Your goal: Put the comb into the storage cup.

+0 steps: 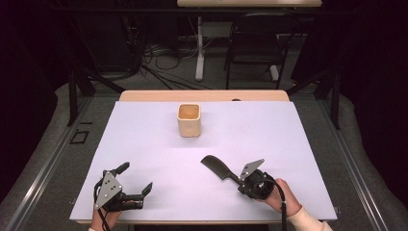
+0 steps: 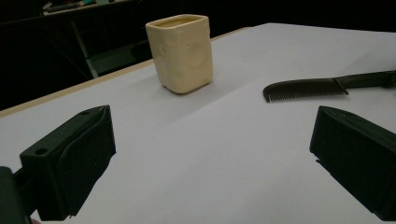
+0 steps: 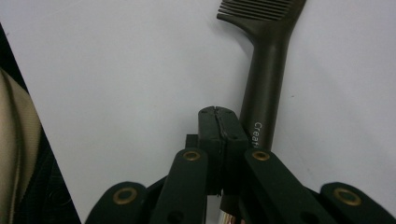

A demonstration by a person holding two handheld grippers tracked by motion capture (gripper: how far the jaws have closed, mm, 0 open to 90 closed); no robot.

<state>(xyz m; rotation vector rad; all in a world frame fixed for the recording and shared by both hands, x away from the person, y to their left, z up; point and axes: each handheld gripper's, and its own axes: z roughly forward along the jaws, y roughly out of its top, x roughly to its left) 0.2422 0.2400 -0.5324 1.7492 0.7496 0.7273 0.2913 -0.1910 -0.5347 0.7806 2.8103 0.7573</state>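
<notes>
In the high view, a black comb (image 1: 214, 168) lies on the white surface (image 1: 144, 144) near its front edge, right of centre, its handle running back to the right gripper (image 1: 240, 181). The left gripper (image 1: 135, 179) rests at the front left with its jaws spread wide and nothing between them. A cream square cup (image 1: 189, 120) stands upright farther back, well apart from both.

In the left gripper view, the two jaws stand far apart over bare surface; the cup (image 2: 182, 52) is ahead and the comb (image 2: 306, 88) lies to its right.

In the right gripper view, the right gripper (image 3: 218, 122) has its jaws pressed together, pad against pad, with the comb handle (image 3: 264, 88) just beside them, not clamped; the teeth point away.
</notes>
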